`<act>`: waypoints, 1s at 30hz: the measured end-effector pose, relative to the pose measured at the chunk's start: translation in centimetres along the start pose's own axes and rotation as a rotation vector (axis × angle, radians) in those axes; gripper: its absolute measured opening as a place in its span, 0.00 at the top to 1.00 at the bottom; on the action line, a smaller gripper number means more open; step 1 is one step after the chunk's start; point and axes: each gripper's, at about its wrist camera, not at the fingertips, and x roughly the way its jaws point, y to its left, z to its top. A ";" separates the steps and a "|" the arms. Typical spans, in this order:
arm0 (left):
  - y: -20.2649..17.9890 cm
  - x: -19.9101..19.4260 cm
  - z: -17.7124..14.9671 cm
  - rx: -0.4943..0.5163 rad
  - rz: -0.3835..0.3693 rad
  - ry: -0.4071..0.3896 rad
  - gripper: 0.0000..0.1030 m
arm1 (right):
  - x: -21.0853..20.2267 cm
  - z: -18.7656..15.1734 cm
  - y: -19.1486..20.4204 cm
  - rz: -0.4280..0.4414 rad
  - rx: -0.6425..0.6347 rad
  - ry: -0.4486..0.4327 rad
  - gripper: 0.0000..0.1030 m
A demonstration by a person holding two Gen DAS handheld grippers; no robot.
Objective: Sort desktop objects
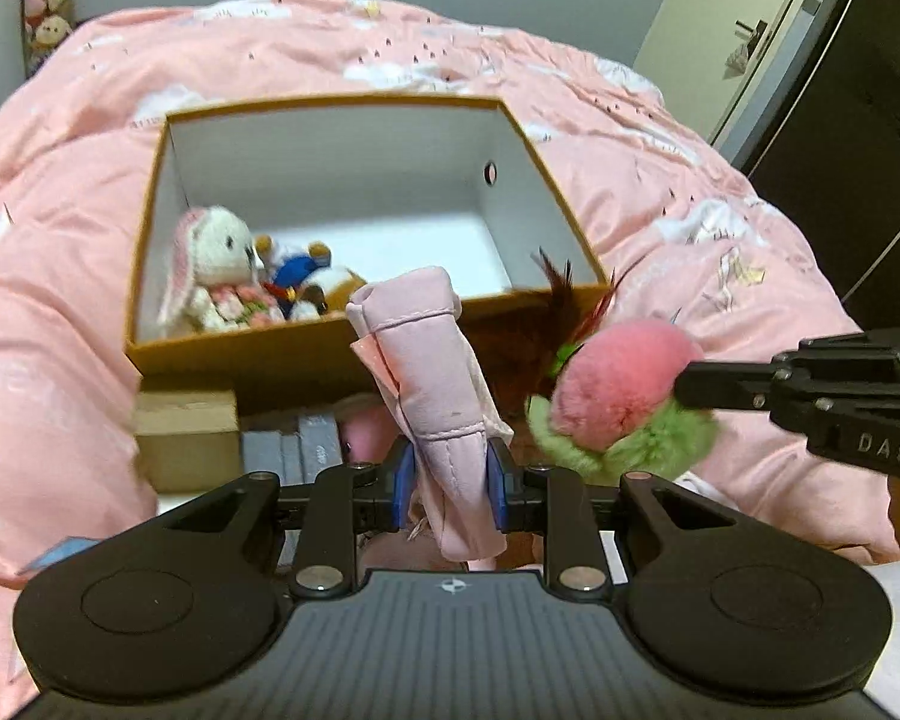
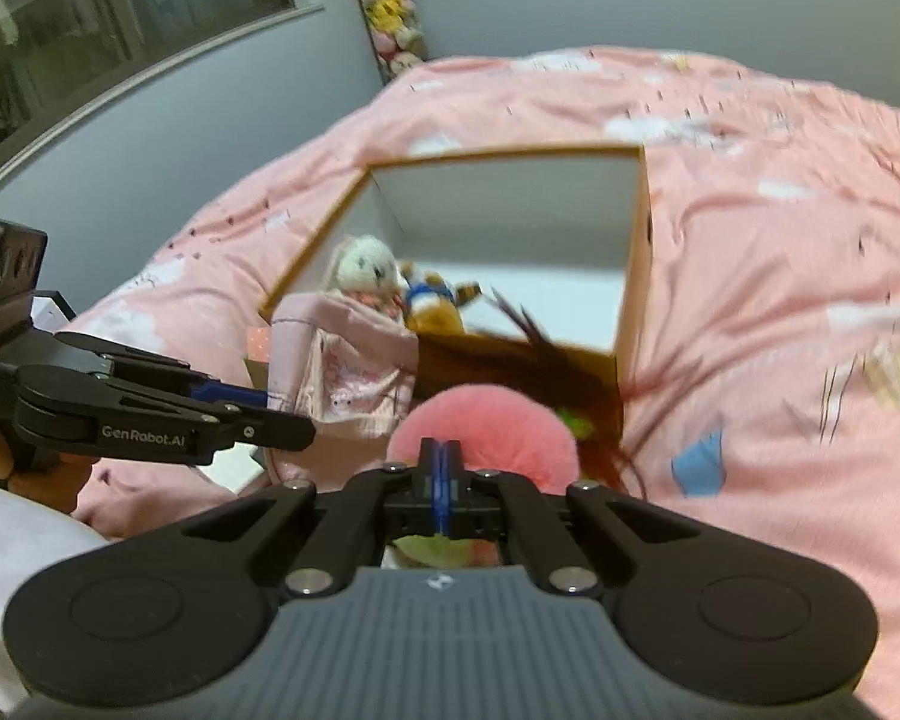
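Note:
My left gripper point(image 1: 450, 480) is shut on a folded pale pink cloth pouch point(image 1: 432, 372), which stands up between its blue pads. My right gripper point(image 2: 441, 468) is shut on a fluffy pink and green ball toy point(image 2: 486, 426) with dark red feathers point(image 2: 546, 360). From the left wrist that ball toy point(image 1: 624, 390) hangs at the tip of the right gripper point(image 1: 690, 384). From the right wrist the left gripper point(image 2: 270, 408) holds the pouch point(image 2: 348, 372) at the left. Both held things hang in front of an open brown box point(image 1: 354, 102) with white inner walls.
Inside the box lie a white rabbit plush point(image 1: 216, 270) and a blue and orange duck plush point(image 1: 300, 276). The box sits on a pink quilt point(image 1: 660, 180). A small cardboard box point(image 1: 186, 438) and grey books point(image 1: 300, 450) lie below its near wall.

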 end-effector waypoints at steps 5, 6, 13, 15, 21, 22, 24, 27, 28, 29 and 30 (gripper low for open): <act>0.1 -1.9 1.1 -0.001 0.031 -0.065 0.73 | -1.3 2.0 0.6 0.011 -0.038 -0.075 1.00; 0.1 -2.2 1.5 -0.003 0.033 -0.079 0.73 | -1.4 2.4 0.7 0.010 -0.046 -0.089 1.00; -0.1 -3.0 4.0 -0.004 0.036 -0.152 0.73 | -1.9 5.5 1.7 0.001 -0.099 -0.188 1.00; -0.1 -2.9 4.6 0.001 0.047 -0.165 0.73 | -1.4 6.3 1.9 -0.007 -0.111 -0.199 1.00; 0.6 -2.5 4.8 -0.010 0.049 -0.157 0.73 | 1.3 6.3 1.7 0.043 -0.087 -0.098 1.00; 0.8 -2.3 4.5 -0.014 0.050 -0.149 0.73 | 2.0 6.0 1.7 0.042 -0.085 -0.066 0.99; 1.2 -2.1 4.0 -0.027 0.050 -0.130 0.73 | 3.6 5.1 1.5 0.020 -0.078 0.001 0.94; 1.7 -2.0 3.1 -0.045 0.053 -0.113 0.73 | 5.8 3.3 0.6 -0.026 -0.056 0.097 0.86; 1.8 -2.0 2.8 -0.050 0.054 -0.108 0.73 | 6.4 2.7 0.2 -0.034 -0.043 0.130 0.82; 1.9 -1.9 2.5 -0.052 0.054 -0.103 0.73 | 7.1 2.0 -0.3 -0.037 -0.028 0.167 0.73; 2.0 -1.9 2.3 -0.054 0.055 -0.097 0.73 | 7.6 1.5 -0.7 -0.046 -0.019 0.193 0.70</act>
